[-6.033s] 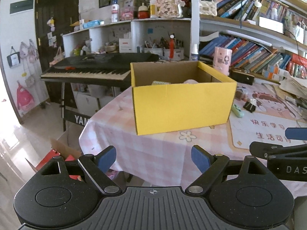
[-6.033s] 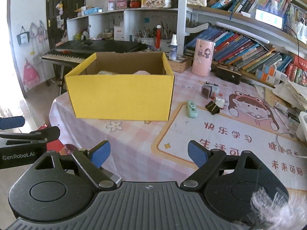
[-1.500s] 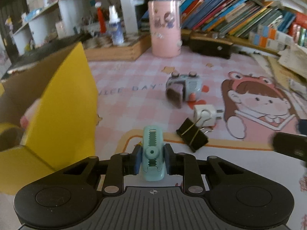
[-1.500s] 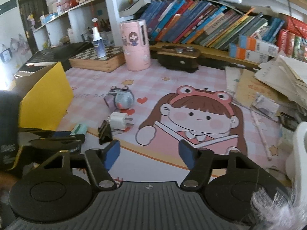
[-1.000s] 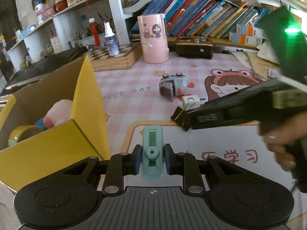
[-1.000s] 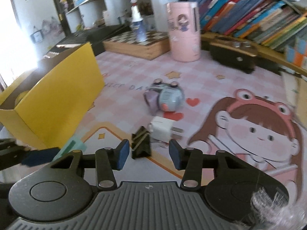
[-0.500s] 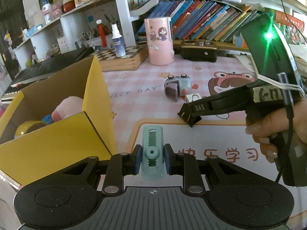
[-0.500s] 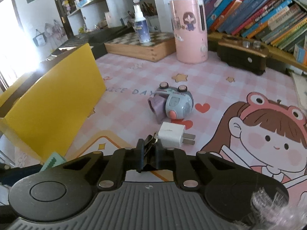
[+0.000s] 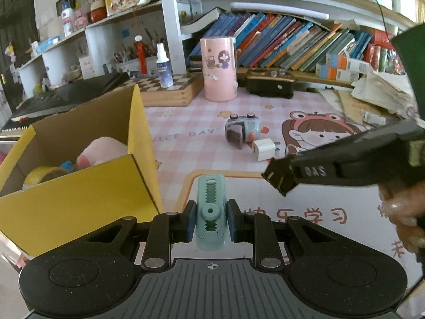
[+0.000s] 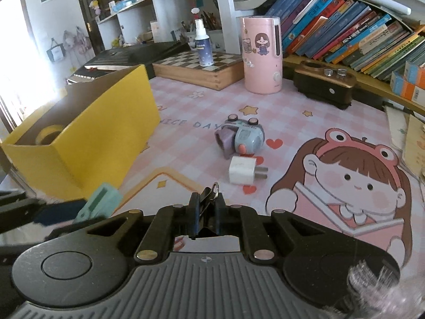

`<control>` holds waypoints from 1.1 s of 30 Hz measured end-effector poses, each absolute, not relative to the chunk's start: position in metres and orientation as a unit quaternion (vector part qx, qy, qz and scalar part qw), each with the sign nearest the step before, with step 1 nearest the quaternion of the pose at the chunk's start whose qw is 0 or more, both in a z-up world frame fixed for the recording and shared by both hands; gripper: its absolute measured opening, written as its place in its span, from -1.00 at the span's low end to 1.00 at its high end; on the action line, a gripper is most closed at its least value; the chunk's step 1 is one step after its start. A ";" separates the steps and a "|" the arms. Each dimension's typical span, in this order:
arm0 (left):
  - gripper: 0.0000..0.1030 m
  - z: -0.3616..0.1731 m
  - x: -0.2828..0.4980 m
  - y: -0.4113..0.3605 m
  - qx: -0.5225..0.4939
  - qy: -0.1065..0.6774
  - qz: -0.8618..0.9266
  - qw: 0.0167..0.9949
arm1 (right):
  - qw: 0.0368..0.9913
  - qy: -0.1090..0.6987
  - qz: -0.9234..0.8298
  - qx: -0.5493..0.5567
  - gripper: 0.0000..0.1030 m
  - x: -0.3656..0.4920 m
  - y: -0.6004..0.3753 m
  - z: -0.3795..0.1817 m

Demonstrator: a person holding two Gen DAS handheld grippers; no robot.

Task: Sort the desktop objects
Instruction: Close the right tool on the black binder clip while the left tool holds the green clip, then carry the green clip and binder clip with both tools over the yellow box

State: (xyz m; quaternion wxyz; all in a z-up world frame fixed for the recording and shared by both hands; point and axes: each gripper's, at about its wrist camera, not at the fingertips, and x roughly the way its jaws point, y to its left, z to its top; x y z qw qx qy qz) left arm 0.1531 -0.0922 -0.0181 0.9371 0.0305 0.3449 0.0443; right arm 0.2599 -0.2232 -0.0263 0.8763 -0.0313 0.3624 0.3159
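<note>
Left gripper point(image 9: 209, 222): jaws nearly closed, clamped on the teal clip point(image 9: 211, 210) from both sides; the clip stands lengthwise between the pads, toothed slot facing the camera, front end poking out ahead of the jaws. Held clear of the surface point(image 9: 186, 122).

Right gripper point(image 10: 205, 212): jaws fully closed on the black binder clip point(image 10: 205, 200) (its wire loop sticks up ahead of the pads, clip body mostly hidden between the fingers). In the left wrist view the right gripper's tips sit ahead-right of the left jaws, with the clip a dark block at the end; a hand point(image 9: 406, 212) grips the handle, cut off by the frame edge.

Ahead of the right jaws: white charger plug point(image 10: 243, 170) just in front, on the surface; blue-grey toy camera point(image 10: 240, 137) right behind it, near but contact unclear.

Left of both jaws: yellow cardboard box point(image 9: 87, 183), open top. Inside: yellow tape roll point(image 9: 42, 175), pink soft item point(image 9: 102, 150), something small and blue between them (too hidden to identify).

Far ahead: pink cylinder point(image 10: 261, 55), chessboard box point(image 10: 202, 70) with a spray bottle point(image 10: 203, 43) standing on it, dark brown device point(image 10: 325, 83).

Bottom-right of the right wrist view is smeared; cannot make it out.
</note>
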 end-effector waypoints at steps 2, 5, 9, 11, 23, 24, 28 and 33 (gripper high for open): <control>-0.56 -0.016 0.147 -0.087 0.028 0.342 0.040 0.939 | 0.877 0.363 0.313 -0.032 -0.80 0.249 -0.223 -0.023; -0.56 -0.013 0.139 -0.079 0.026 0.337 0.036 0.941 | 0.878 0.366 0.307 -0.029 -0.80 0.233 -0.223 -0.018; -0.56 -0.011 0.123 -0.068 0.024 0.333 0.026 0.942 | 0.882 0.364 0.298 -0.028 -0.80 0.212 -0.219 -0.012; -0.56 -0.009 0.114 -0.064 0.023 0.331 0.021 0.943 | 0.885 0.362 0.292 -0.025 -0.80 0.199 -0.217 -0.009; -0.56 -0.004 0.054 -0.026 0.012 0.332 0.009 0.943 | 0.880 0.376 0.287 -0.027 -0.80 0.115 -0.187 -0.002; -0.56 -0.004 0.050 -0.023 0.011 0.333 0.009 0.943 | 0.881 0.377 0.285 -0.026 -0.80 0.110 -0.185 -0.002; -0.56 -0.005 0.031 -0.009 0.004 0.335 0.015 0.942 | 0.883 0.378 0.278 -0.024 -0.80 0.092 -0.177 -0.002; -0.56 -0.005 0.014 0.008 0.000 0.335 0.023 0.942 | 0.881 0.381 0.278 -0.025 -0.80 0.070 -0.163 -0.004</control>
